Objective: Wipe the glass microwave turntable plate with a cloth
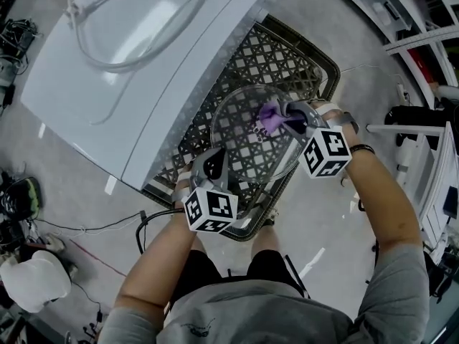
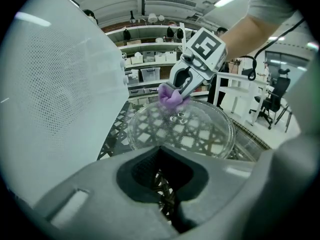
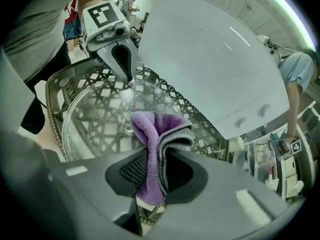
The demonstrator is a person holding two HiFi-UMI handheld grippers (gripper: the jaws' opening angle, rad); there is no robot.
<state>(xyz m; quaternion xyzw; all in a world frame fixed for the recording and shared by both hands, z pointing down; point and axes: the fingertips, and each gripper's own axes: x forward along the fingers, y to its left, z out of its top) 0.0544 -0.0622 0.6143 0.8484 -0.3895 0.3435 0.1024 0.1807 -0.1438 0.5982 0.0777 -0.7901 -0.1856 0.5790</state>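
Clamping the purple cloth in the right hand-held gripper, just ahead on the glass plate; pinching its rim with the left hand-held gripper.

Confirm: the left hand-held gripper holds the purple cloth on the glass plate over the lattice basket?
No, wrong side. The right hand-held gripper holds the purple cloth on the glass plate over the lattice basket. The right gripper view shows the cloth clamped between its jaws. The left hand-held gripper is at the plate's rim.
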